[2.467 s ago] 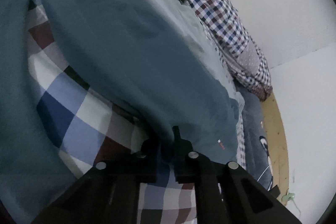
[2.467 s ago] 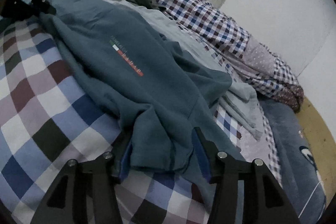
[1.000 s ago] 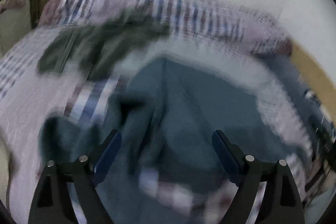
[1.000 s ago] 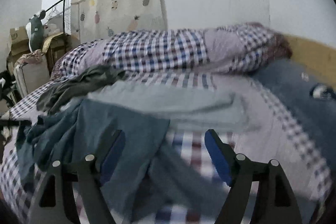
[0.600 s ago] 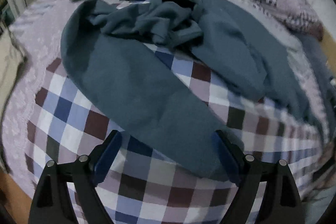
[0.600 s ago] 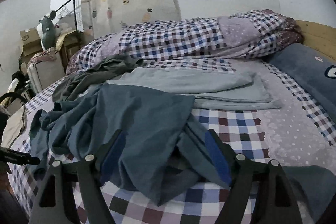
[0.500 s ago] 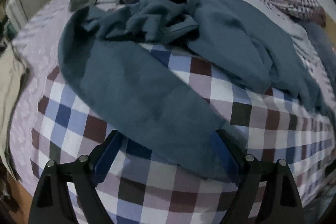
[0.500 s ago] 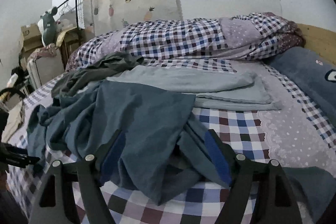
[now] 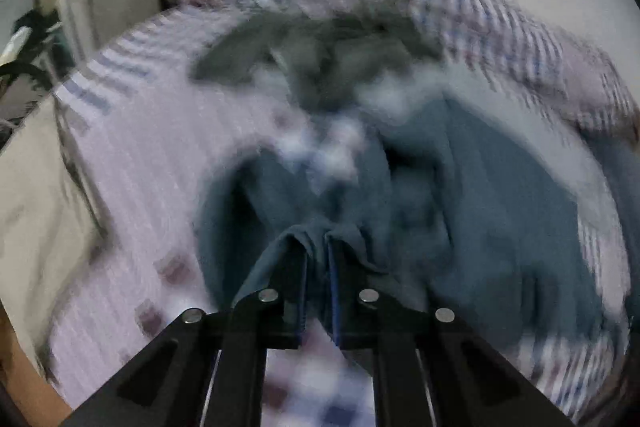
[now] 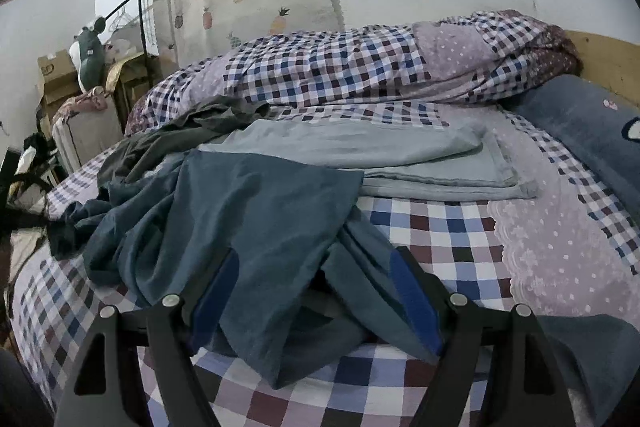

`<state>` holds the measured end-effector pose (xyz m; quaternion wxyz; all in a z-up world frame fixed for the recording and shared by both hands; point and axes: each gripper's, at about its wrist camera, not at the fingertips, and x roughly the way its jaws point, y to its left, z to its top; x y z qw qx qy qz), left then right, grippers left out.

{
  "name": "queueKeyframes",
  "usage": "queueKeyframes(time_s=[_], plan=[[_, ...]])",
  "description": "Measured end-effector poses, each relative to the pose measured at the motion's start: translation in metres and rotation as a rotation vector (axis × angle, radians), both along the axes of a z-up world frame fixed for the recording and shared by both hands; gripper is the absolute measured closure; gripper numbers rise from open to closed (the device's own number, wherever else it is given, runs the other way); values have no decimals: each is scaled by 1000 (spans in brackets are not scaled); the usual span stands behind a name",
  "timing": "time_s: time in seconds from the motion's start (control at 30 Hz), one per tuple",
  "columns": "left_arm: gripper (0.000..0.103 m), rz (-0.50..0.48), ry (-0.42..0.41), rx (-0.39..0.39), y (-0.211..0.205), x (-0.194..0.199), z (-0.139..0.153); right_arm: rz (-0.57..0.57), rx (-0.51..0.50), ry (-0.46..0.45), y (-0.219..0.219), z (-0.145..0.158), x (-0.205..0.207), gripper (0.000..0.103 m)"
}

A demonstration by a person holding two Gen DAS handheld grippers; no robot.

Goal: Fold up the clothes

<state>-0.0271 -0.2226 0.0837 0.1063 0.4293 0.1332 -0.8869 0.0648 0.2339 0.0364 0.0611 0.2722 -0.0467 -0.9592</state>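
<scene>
A crumpled teal garment (image 10: 248,211) lies on the checked bedsheet (image 10: 440,227). In the blurred left wrist view, my left gripper (image 9: 317,247) is shut on a bunched fold of the teal garment (image 9: 480,195), with cloth pinched between the two fingers. My right gripper (image 10: 314,267) is open and low over the bed. Part of the teal garment drapes between its blue pads (image 10: 216,291), which do not press on it.
A folded pale grey-blue cloth (image 10: 360,147) lies behind the teal garment, with an olive-grey garment (image 10: 192,135) to its left. A rolled checked duvet (image 10: 340,67) runs along the wall. A dark blue pillow (image 10: 580,131) and wooden headboard (image 10: 608,59) are right; boxes (image 10: 56,75) are left.
My left gripper was open over a spread part of the teal garment; it has shut on a fold of it and is moving fast. The right gripper stays open, hardly shifted.
</scene>
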Motion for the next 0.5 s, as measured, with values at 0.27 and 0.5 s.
queueKeyframes(time_s=[0.27,0.5], plan=[[17,205,440,78,-65,-38,107,-18,-96,-16,17,1,-4,22],[6,-165,282,82,29,2,38,46,-276,-81,47,-4,-11,22]])
